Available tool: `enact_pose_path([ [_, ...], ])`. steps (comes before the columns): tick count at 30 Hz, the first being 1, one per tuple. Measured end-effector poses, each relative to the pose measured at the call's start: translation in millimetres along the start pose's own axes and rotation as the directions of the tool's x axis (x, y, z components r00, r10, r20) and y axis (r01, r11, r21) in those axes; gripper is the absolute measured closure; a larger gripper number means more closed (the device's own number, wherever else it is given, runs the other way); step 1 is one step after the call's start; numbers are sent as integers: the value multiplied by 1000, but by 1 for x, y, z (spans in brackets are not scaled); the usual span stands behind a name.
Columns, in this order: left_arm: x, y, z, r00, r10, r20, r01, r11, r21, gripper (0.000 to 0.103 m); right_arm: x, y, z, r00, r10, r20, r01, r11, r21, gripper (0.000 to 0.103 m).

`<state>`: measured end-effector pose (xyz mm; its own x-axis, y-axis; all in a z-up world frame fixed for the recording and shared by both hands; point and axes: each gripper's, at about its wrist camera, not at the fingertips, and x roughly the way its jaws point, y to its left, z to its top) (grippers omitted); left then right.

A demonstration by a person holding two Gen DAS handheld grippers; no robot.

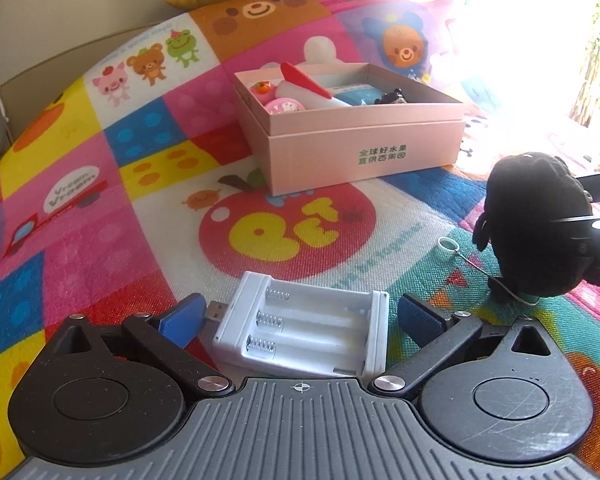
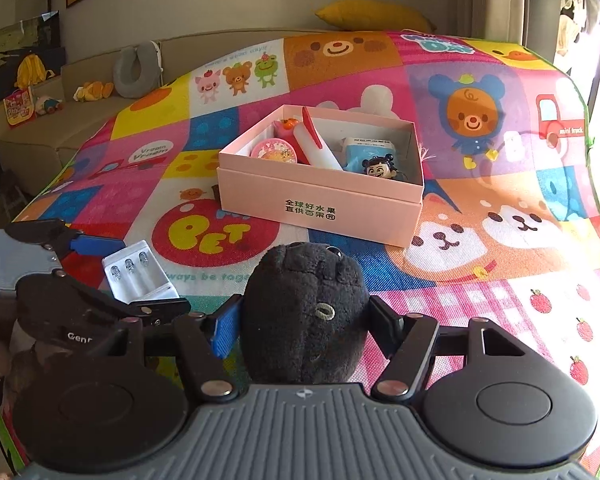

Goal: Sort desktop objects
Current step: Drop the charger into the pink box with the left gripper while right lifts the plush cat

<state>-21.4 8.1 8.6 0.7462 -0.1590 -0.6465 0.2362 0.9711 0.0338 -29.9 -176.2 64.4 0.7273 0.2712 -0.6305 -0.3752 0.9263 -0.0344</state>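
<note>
A white battery charger [image 1: 304, 332] with a USB plug lies on the colourful play mat, between the blue pads of my left gripper [image 1: 300, 312]. Those jaws stand open around it, with a small gap at each side. My right gripper [image 2: 304, 320] is shut on a black plush toy [image 2: 304, 312], its pads pressing into both sides. In the left wrist view the black plush toy [image 1: 536, 224] is at the right, with its ring and cord [image 1: 448, 245] trailing onto the mat. The pink box [image 2: 320, 200] sits further back, open at the top.
The pink box [image 1: 360, 148] holds a red-and-white item [image 2: 316, 144], a round pink case [image 2: 274, 152], a blue packet [image 2: 366, 148] and a small doll figure [image 2: 378, 168]. A yellow cushion [image 2: 372, 14] and a grey neck pillow [image 2: 134, 66] lie beyond the mat.
</note>
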Motion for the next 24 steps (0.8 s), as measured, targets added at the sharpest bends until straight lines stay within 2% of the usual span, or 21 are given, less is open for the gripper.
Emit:
enact_pose_path([
  [3, -4, -6, -2, 1000, 19, 19, -19, 999, 30, 3, -7, -2, -3, 1000, 4, -15, -4, 1000, 11, 38],
  [7, -15, -13, 0, 1000, -2, 25, 1, 999, 52, 5, -18, -12, -1, 999, 19, -40, -17, 998, 55, 39],
  [12, -44, -17, 30, 992, -17, 129, 9, 998, 64, 6, -49, -30, 17, 1000, -16, 27, 13, 996, 84, 40],
  [15, -57, -19, 67, 972, 15, 234, -34, 996, 78, 6, -72, -42, 49, 992, -39, 119, 30, 997, 75, 40],
  [18, -53, -23, 105, 950, 32, 310, -57, 996, 73, 5, -89, -54, 93, 969, -66, 239, 51, 997, 65, 40],
  [22, -12, -25, 143, 933, -2, 359, -15, 999, 43, 5, -82, -67, 150, 954, -81, 289, 57, 994, 90, 40],
  [23, 2, -24, 150, 931, -12, 364, 0, 999, 33, 5, -77, -69, 160, 951, -87, 296, 64, 994, 88, 40],
  [24, 18, -22, 154, 937, -14, 350, 7, 1000, 22, 4, -68, -69, 173, 949, -96, 300, 74, 994, 84, 40],
])
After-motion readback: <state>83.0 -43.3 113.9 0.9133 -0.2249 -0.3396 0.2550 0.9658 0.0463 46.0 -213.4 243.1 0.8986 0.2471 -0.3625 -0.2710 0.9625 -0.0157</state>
